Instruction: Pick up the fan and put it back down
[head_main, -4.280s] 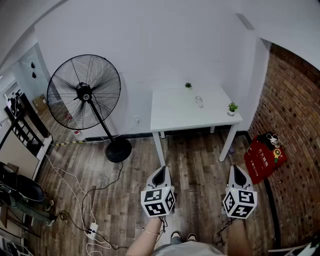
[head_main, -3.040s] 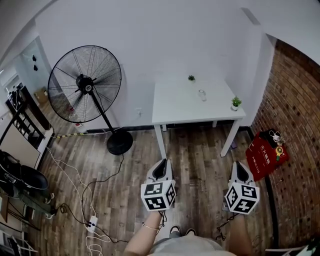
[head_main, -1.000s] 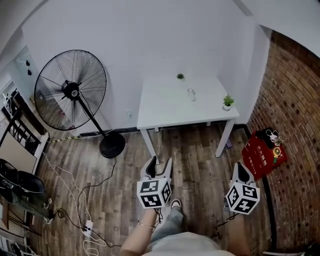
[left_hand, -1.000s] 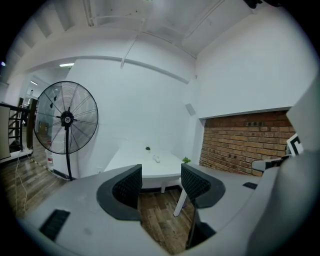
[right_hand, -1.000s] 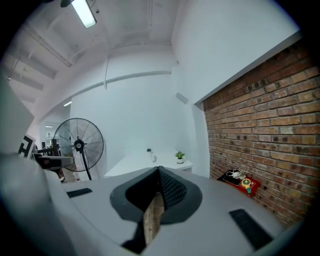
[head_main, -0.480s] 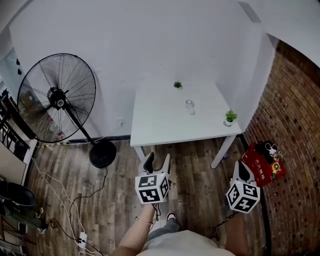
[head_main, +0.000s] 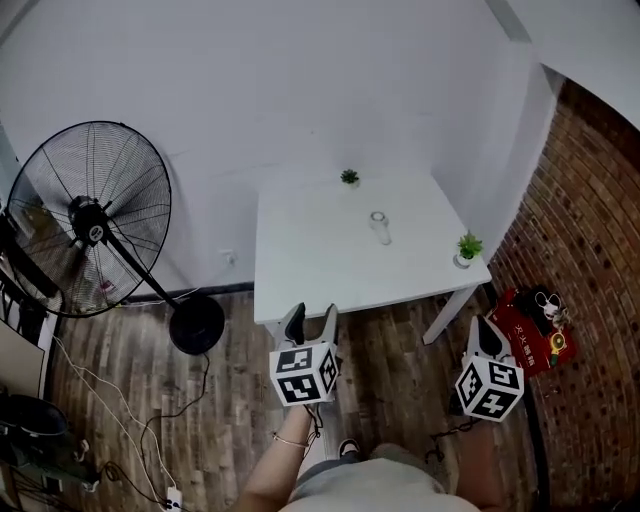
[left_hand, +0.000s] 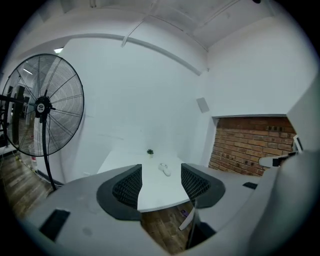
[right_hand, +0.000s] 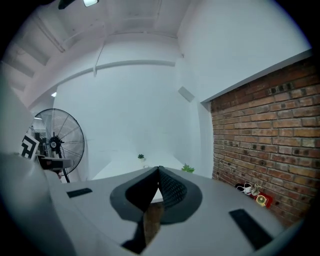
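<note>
Now, fan (head_main: 90, 222): upright on its round base at the far left of the head view, on the wooden floor (head_main: 240, 420) against the white wall, untouched and well apart from both grippers.
Shift over the last second: pushed further toward the frame's left edge, with the white table (head_main: 320, 265) brought to centre. Suggests a turn and a step toward the table rather than the fan.
Left gripper (head_main: 311, 322): jaws spread apart with nothing between them but a look at the table top. Pressed together three seconds back, so freshly opened. Held just short of the table's near edge.
Right gripper (head_main: 482, 330): jaws pressed together, empty, low over the floor near the red bag (head_main: 530, 322).
Table top: back plant (head_main: 349, 178), corner plant (head_main: 467, 246) and glass jar (head_main: 379, 227), none in play.
Meaning for the task: pick-up not yet begun. Opened left jaws read as readiness for a grasp, yet pointed at the table, not the fan. Probably calls for a turn to the left and a reach for the pole.
Risk: black cord (head_main: 207, 368) trailing from the base, and a top-heavy head likely to swing once lifted.
</note>
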